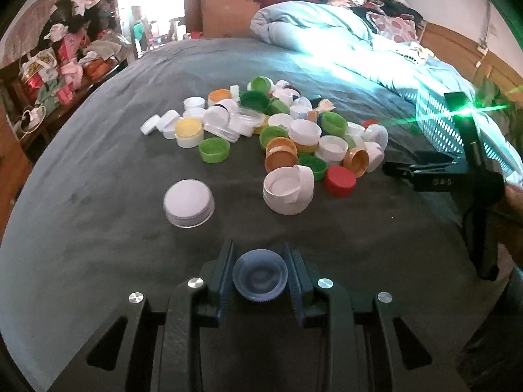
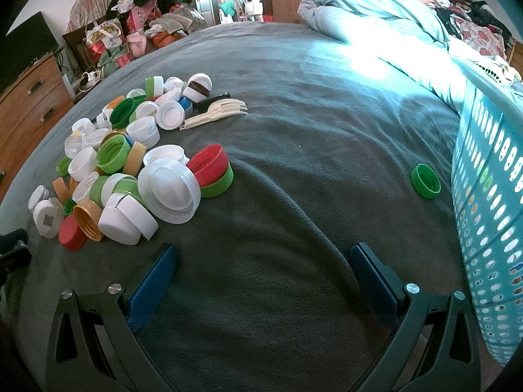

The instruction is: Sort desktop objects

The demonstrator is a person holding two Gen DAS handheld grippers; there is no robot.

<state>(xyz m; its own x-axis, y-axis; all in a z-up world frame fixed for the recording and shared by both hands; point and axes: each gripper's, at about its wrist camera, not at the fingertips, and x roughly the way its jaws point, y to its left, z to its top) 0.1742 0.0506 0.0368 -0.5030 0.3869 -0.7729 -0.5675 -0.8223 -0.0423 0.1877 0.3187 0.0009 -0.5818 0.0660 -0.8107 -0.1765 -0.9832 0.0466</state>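
A pile of bottle caps [image 1: 278, 130] in white, green, orange, red and yellow lies on the grey blanket [image 1: 98, 196]. My left gripper [image 1: 260, 261] is shut on a blue cap [image 1: 260, 276], held near the blanket's front edge. A clear-rimmed white lid [image 1: 189, 202] lies apart, left of the pile. In the right wrist view the pile [image 2: 130, 170] is to the left, and my right gripper [image 2: 264, 261] is open and empty over bare blanket. A lone green cap [image 2: 425, 181] lies beside the light blue perforated basket [image 2: 490, 212].
Cream plastic forks [image 2: 215, 114] lie at the pile's far edge. A rumpled light blue duvet [image 2: 376, 23] covers the far right of the bed. The right gripper's body [image 1: 457, 176] shows at the right of the left wrist view. A wooden dresser [image 2: 26, 104] stands left.
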